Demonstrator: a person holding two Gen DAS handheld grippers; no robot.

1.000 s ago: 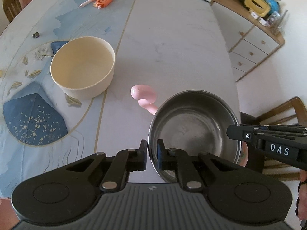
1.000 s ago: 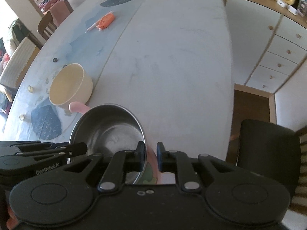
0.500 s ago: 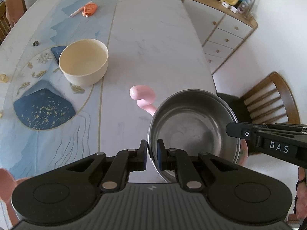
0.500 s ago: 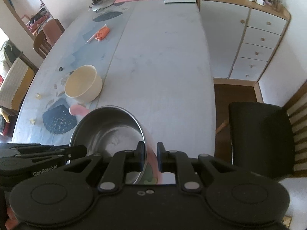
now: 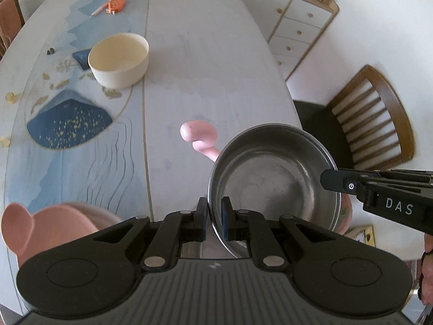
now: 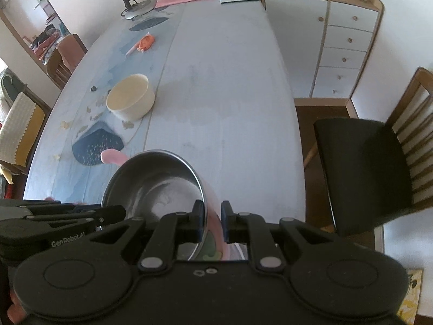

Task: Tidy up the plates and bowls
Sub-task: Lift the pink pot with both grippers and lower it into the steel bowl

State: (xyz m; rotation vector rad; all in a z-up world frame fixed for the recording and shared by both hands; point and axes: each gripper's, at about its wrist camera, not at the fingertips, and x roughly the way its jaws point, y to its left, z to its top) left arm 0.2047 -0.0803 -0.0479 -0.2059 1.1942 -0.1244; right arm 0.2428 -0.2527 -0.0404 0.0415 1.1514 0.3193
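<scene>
The steel bowl (image 5: 273,178) is gripped by its rim on opposite sides: the left gripper (image 5: 214,218) and right gripper (image 6: 209,220) are each nearly closed on it above the table (image 5: 205,62). A pink bowl (image 5: 54,227) lies just left; a cream bowl (image 5: 119,59) stands farther off, an orange item (image 5: 116,4) beyond.

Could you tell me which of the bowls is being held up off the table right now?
The steel-lined pink bowl, gripped at opposite rims by both grippers; the cream bowl sits untouched on the table.

Left tool (image 5: 214,218) and right tool (image 6: 212,220), both angled steeply downward, jaws clamped nearly closed.
</scene>
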